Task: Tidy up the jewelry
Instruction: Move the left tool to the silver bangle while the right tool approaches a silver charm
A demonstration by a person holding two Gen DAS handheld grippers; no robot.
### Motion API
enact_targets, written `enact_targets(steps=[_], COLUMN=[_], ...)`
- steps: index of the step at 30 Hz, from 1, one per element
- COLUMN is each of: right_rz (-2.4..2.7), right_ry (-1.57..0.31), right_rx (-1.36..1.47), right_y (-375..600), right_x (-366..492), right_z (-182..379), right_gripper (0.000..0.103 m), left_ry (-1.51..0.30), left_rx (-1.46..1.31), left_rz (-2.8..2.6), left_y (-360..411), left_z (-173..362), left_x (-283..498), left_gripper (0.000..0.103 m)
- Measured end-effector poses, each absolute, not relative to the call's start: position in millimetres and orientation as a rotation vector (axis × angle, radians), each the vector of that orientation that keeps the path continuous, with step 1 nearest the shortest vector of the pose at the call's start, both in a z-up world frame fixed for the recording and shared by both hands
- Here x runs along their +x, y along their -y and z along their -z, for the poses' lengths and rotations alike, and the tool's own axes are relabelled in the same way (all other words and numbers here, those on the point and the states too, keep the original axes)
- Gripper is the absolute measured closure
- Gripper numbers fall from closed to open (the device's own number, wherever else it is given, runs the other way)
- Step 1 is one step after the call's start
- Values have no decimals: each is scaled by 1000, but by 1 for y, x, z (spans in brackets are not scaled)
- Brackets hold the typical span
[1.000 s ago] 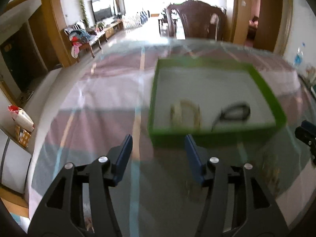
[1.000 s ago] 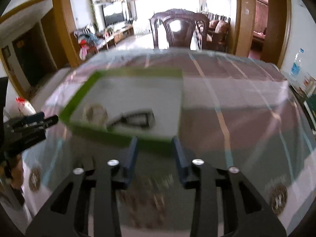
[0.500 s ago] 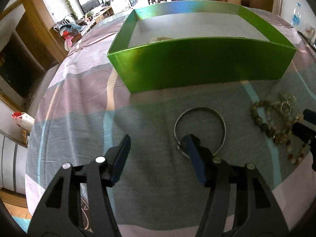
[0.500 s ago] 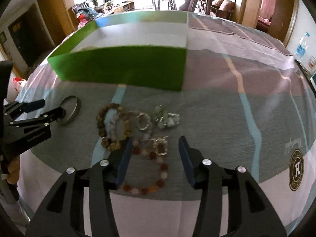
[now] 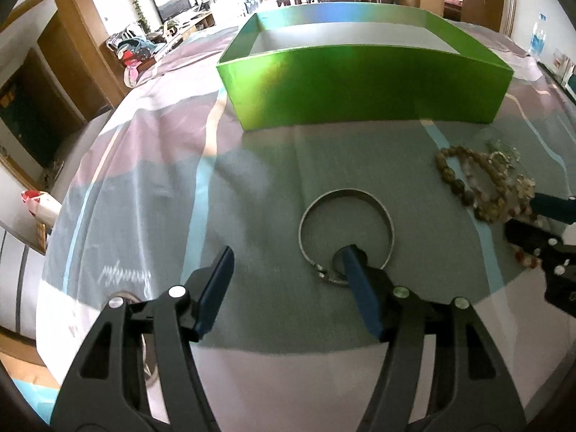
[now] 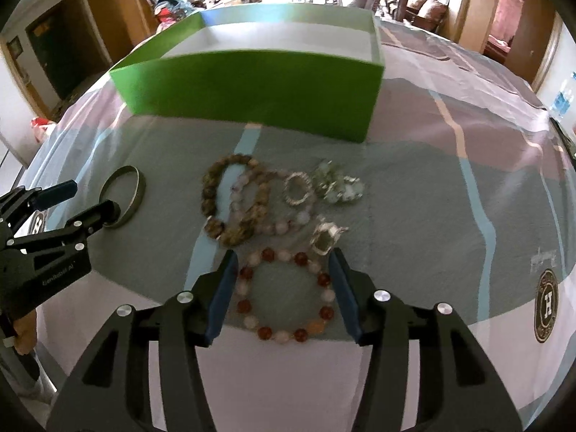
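Lowering both hand-held grippers, left (image 5: 286,262) and right (image 6: 284,268), jaws apart and just widened, over the thin silver metal bangle (image 5: 345,232) and red-and-white beaded bracelet (image 6: 284,297) on the counter, we risk snagging the neighbouring brown beaded bracelet (image 6: 234,199).

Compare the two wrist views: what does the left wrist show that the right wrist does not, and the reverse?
Only the left wrist view: the left hand-held gripper from behind, open, one fingertip inside the metal bangle, and the bangle's clasp end.

Only the right wrist view: the red and white bead bracelet whole between the open fingers of the right hand-held gripper, untouched, the silver ring, and the round H logo on the tablecloth.

Both: the green box, the bangle, the brown bead bracelet, the striped tablecloth, and each other's gripper.
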State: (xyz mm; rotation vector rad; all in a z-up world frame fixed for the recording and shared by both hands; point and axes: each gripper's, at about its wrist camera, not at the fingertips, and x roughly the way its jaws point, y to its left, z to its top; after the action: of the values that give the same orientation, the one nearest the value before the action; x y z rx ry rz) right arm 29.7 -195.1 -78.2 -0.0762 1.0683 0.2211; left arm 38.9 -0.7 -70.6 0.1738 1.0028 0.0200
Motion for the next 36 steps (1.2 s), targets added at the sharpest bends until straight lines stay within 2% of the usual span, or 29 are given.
enact_targets(steps=[2, 4, 13, 15, 17, 21, 24, 26, 29, 36], right_rz=[-233, -230, -168, -152, -144, -140, -144, -159, -163, -155], right_ry=[-1077, -1086, -999, -1000, -1016, -1029, -1029, -1039, -1039, -990], right_rx=[-99, -125, -52, -56, -61, -87, -95, -96, -81, -47], right_y=[190, 185, 185, 183, 181, 175, 172, 172, 175, 186], right_x=[28, 29, 35, 37, 39, 40, 37, 36, 34, 32], right_z=[80, 80, 52, 53, 59, 65, 66, 67, 68, 54], right_gripper=[39, 39, 39, 39, 45, 47, 60, 83, 97, 101], left_ry=[-991, -972, -899, -910, -923, -923, -922, -924, -928, -935], left_rx=[156, 145, 94, 95, 101, 114, 117, 120, 125, 136], left_rz=[-18, -20, -65, -64, -50, -38, -39, -40, -43, -49], left_y=[-1, -3, -24, -23, -21, -17, -17, -17, -16, -14], left_z=[72, 73, 61, 65, 69, 71, 71, 72, 73, 74], left_x=[32, 30, 42, 46, 48, 46, 45, 46, 45, 47], left_gripper=[37, 33, 33, 35, 37, 37, 37, 37, 37, 37])
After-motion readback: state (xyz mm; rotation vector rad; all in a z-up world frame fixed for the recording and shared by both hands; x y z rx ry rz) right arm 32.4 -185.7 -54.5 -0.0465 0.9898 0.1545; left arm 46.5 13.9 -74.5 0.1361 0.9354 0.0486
